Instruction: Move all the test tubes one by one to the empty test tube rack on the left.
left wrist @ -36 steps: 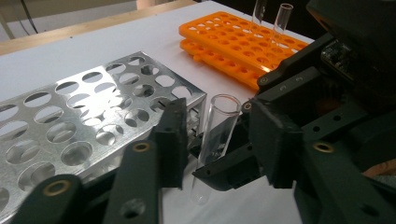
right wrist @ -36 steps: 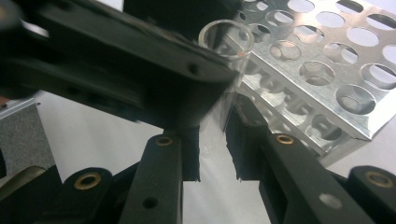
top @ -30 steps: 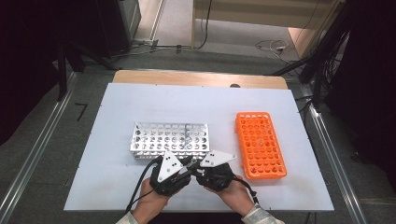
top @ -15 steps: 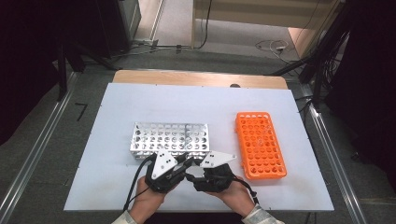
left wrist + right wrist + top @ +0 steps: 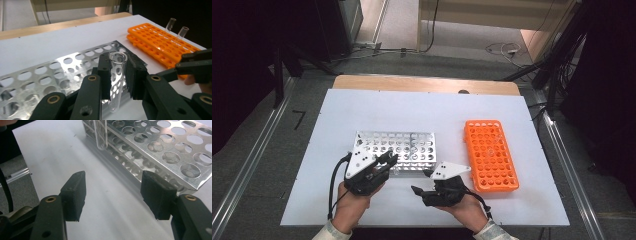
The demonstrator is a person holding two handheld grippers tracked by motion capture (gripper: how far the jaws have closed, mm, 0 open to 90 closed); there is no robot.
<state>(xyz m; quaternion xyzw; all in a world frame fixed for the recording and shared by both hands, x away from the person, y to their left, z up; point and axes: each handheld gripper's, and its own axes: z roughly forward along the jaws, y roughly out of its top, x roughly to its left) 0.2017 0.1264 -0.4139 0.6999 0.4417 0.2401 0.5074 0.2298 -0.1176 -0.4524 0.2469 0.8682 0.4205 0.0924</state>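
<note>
Left gripper (image 5: 117, 75) is what I look at first: its two black jaws are pressed on a clear glass test tube (image 5: 116, 82), one on each side just under the open rim. The tube stands almost upright, and its round bottom hangs free above the white table (image 5: 427, 107), close to the near edge of the metal rack (image 5: 394, 152). From the right gripper view I see this same round bottom beside the rack's front corner, not inside any hole.

My right gripper (image 5: 116, 195) has its jaws wide apart with nothing between them, only the bare table surface under them. In the high view it sits in the person's right hand (image 5: 464, 207), near the left gripper and in front of the rack.

Further to the right lies the orange rack (image 5: 490, 154), well apart from the metal one. In the left gripper view two more glass tubes (image 5: 176, 28) stand in its far end.
</note>
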